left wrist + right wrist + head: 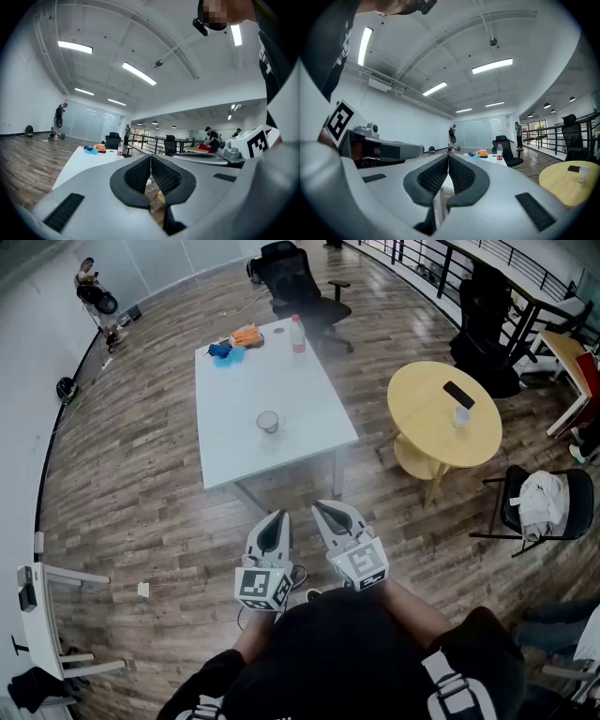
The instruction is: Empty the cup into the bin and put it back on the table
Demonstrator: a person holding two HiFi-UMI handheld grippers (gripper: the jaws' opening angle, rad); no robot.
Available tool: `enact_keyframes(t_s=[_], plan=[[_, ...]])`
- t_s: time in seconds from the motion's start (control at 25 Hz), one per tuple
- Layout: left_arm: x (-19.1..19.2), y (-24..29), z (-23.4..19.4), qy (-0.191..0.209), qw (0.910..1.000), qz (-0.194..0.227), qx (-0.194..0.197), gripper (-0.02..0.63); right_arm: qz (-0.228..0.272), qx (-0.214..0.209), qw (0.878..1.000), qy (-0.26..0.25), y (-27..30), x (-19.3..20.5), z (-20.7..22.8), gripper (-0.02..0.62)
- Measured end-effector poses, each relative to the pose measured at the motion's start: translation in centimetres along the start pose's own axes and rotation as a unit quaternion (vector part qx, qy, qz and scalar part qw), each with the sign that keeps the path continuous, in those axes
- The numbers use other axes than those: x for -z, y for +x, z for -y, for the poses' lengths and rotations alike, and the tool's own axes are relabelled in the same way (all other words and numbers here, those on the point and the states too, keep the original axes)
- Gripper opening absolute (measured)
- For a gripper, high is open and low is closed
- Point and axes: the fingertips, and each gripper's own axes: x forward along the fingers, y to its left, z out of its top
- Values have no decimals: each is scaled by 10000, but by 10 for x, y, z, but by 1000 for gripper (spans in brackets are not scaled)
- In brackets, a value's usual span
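A small clear cup (268, 422) stands upright on the white table (309, 427), near its front half. Both grippers are held close to my body, well short of the table's front edge, and point towards it. The jaws of my left gripper (277, 516) are shut with nothing between them, and the left gripper view shows its pads (165, 177) pressed together. My right gripper (318, 507) sits just to its right, also shut and empty, its pads (459, 176) touching. The cup does not show in either gripper view.
At the white table's far end stand a red-capped bottle (298, 334) and blue and orange things (234, 341). A round yellow table (427, 399) with a phone and a small cup is to the right, among black chairs (300, 287). A person (94, 294) stands far left.
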Motion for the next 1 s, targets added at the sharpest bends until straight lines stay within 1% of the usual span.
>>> enact_keyframes(t_s=[0.4, 0.64, 0.8, 0.92, 1.0], plan=[[0, -10, -9, -58, 10000, 30, -21, 21, -3, 37, 10000, -44, 3, -2, -10, 16], [2, -17, -24, -85, 9999, 16, -50, 21, 2, 104, 9999, 131, 11, -1, -20, 17], [0, -9, -36, -128, 9999, 42, -85, 21, -48, 33, 9998, 172, 22, -2, -18, 17], [4, 0, -49, -138, 9998, 11, -153, 21, -129, -36, 9998, 145, 34, 10, -15, 17], [6, 16, -59, -145, 9997, -9, -176, 21, -152, -89, 9998, 97, 48, 16, -4, 17]])
